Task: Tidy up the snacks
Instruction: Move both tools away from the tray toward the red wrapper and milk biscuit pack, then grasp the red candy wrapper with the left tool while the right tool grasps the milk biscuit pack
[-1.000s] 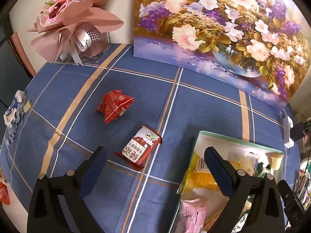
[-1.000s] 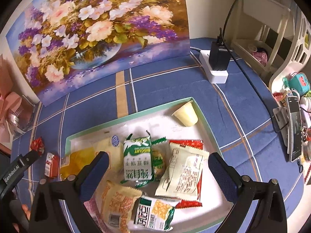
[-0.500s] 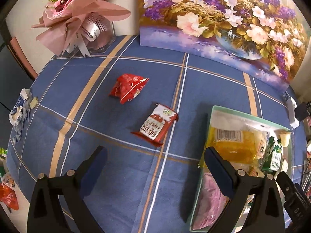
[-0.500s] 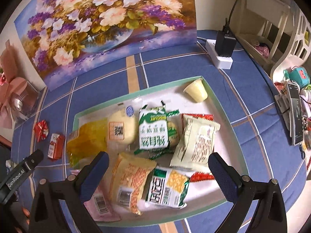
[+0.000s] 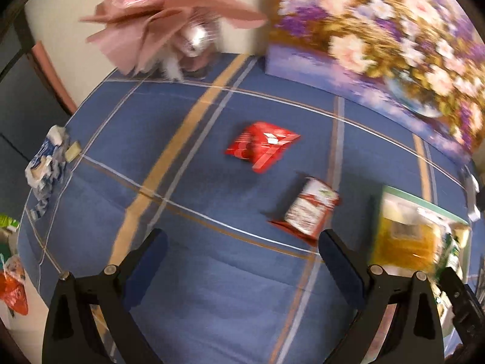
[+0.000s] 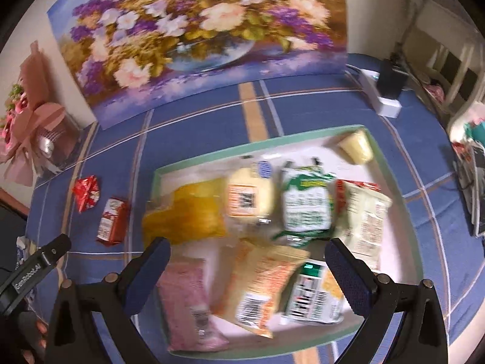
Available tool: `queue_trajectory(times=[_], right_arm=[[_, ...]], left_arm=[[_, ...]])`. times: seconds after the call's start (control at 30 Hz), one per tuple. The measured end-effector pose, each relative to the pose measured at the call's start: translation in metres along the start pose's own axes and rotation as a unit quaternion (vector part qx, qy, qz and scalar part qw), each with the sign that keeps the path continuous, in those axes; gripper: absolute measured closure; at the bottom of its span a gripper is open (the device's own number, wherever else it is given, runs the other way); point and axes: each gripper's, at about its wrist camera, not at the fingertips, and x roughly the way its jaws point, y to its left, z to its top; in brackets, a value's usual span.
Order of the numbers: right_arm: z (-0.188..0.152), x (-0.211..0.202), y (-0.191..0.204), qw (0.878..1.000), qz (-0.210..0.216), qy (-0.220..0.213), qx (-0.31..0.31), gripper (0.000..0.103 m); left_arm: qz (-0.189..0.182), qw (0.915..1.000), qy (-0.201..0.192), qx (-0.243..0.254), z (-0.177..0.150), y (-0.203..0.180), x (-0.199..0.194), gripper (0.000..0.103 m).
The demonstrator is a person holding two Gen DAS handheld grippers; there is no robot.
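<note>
- My left gripper [image 5: 241,250]: jaws wide, holding nothing, above the blue plaid surface [image 5: 182,288].
- My right gripper [image 6: 247,257]: jaws wide, holding nothing, above the near half of the tray [image 6: 391,179].
- Red packet [image 5: 263,145]: flat on the surface, far of my left jaws, well left of the tray.
- Red-and-white packet [image 5: 306,212]: on the surface between the red packet and the tray, apart from both.
- Tray: green-rimmed, white inside, to the right; it holds the other snacks.
- In the tray: yellow bag [image 6: 186,215] at left; green-and-white packet [image 6: 306,204] mid-far; cup [image 6: 356,148] in the far right corner; pink packet [image 6: 189,300] near left; orange bag [image 6: 260,288] near middle.
- Flower painting [image 6: 197,33]: upright along the far edge.
- Pink bouquet [image 5: 169,12]: far left corner.
- Charger [image 6: 388,94]: far right, on the surface.
- Both views blurred; print unreadable.
</note>
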Motion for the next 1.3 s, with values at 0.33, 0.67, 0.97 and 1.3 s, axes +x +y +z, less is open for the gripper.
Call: queue_trajectory(times=[0.33, 0.67, 0.97, 1.3], right_arm=[[0.003, 0.005, 0.078, 0.997, 0.05, -0.012, -0.052, 0.0], [-0.003, 0.027, 0.134, 0.993, 0.07, -0.004, -0.1, 0.0], [-0.002, 0.064, 0.161, 0.99, 0.066, 0.012, -0.123, 0.0], [-0.003, 0.106, 0.187, 0.987, 0.057, 0.029, -0.146, 0.002]], left_arm=[[0.023, 0.9971, 0.016, -0.071, 0.01, 0.07, 0.018, 0.003], [0.01, 0.9956, 0.042, -0.084, 0.021, 0.086, 0.045, 0.003], [-0.018, 0.9974, 0.028, -0.064, 0.043, 0.081, 0.063, 0.003], [-0.101, 0.9948, 0.014, -0.004, 0.07, 0.063, 0.075, 0.003]])
